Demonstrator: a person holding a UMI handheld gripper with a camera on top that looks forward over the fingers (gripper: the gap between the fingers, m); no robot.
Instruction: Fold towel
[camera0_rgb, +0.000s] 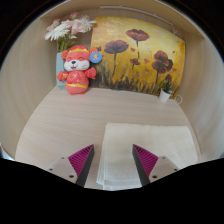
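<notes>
The gripper (112, 160) hovers with jaws apart and empty over the near edge of the white rectangular cloth towel (150, 150) on the pale wooden worktop (60, 125), so closing too high could pinch nothing.

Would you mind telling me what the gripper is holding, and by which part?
Nothing: the gripper is open, with the towel lying flat on the table between its fingers.

Table (60, 125) (pale wood) bears towel (150, 150).
</notes>
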